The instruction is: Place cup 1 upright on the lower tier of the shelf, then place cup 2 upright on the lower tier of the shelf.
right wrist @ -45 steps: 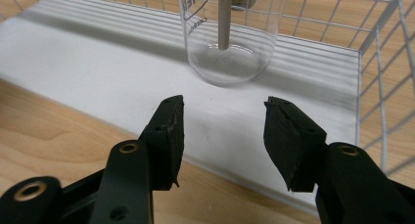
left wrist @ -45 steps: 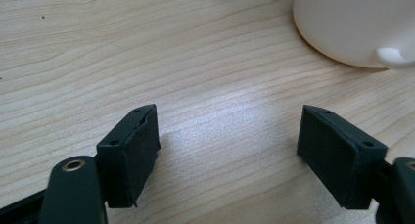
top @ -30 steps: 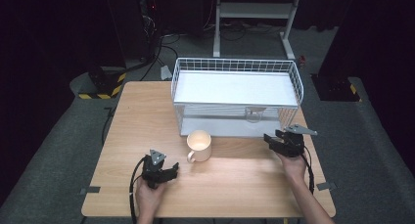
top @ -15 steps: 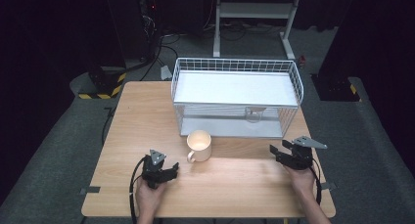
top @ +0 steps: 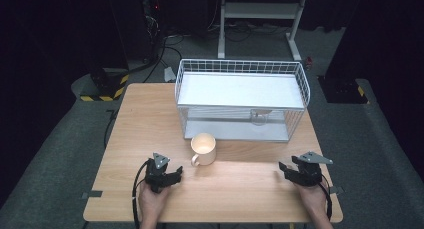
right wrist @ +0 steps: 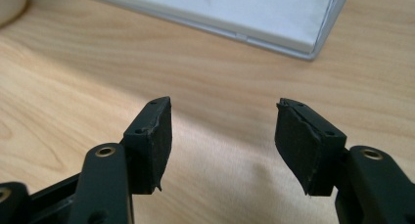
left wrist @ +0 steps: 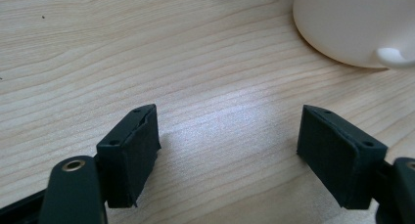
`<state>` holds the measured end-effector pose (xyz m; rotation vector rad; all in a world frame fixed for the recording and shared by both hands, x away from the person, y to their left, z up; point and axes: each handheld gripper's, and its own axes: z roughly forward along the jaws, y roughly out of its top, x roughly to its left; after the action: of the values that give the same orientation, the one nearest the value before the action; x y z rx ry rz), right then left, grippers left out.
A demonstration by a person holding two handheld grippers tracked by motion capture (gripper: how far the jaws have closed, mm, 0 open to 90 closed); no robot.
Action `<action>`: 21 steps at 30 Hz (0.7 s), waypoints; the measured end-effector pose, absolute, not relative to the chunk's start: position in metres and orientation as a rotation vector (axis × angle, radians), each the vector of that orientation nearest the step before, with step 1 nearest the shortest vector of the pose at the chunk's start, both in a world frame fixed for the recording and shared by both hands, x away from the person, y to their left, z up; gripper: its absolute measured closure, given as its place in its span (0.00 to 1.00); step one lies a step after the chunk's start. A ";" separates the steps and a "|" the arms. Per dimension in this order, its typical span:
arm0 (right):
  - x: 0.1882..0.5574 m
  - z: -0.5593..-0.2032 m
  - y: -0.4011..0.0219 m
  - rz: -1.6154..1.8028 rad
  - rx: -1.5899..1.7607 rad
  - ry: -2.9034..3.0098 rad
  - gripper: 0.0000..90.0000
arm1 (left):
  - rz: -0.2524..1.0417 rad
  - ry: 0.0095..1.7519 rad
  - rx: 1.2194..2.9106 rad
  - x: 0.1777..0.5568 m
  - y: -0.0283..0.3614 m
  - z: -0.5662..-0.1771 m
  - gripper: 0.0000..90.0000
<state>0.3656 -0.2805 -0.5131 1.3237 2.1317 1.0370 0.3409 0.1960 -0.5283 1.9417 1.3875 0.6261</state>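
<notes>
A: Where is the mug [top: 204,148]?

B: In the high view it stands upright on the wooden table [top: 150,114], near the middle, just in front of a white wire rack [top: 242,98]. Its handle points toward seven o'clock, at the person's left side.

A: And the grippers?

B: The left gripper [top: 172,176] rests low on the table at about seven o'clock from the mug, near it but apart. Its jaws are spread wide with nothing between them; in the left gripper view [left wrist: 227,150] bare wood shows in the gap, and the mug [left wrist: 352,26] sits ahead at one o'clock. The right gripper [top: 282,170] sits well apart at four o'clock from the mug, jaws likewise wide and empty; its own view [right wrist: 222,141] shows wood and the rack's grey base [right wrist: 235,13] ahead.

A: How should the reach go?

B: My judgement: the left gripper is the nearer one. It should swing toward one o'clock, line the gap up with the handle or wall, and close only once a pad sits on each side, since a glancing touch could push the mug toward the rack.

A: The surroundings?

B: Pale wood grain, lit from above. Beyond the table the room is dark, with grey carpet, cables, and a white stand at twelve o'clock.
</notes>
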 end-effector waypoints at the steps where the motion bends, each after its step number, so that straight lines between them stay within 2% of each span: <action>1: 0.365 -0.515 -0.281 1.031 1.330 2.141 0.43 | 0.625 1.388 1.942 0.341 0.196 -0.528 0.26; 10: 0.362 -0.523 -0.277 0.957 1.295 2.198 0.38 | 0.622 1.386 1.944 0.341 0.196 -0.528 0.26; 14: 0.362 -0.523 -0.276 0.932 1.312 2.195 0.32 | 0.622 1.390 1.951 0.340 0.194 -0.529 0.20; 21: 0.362 -0.523 -0.274 0.930 1.314 2.195 0.32 | 0.590 1.323 1.969 0.333 0.191 -0.525 0.17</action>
<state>0.3624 -0.2744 -0.5232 1.3135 2.1953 0.9301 0.3333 0.1908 -0.5247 1.9694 1.3226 0.5896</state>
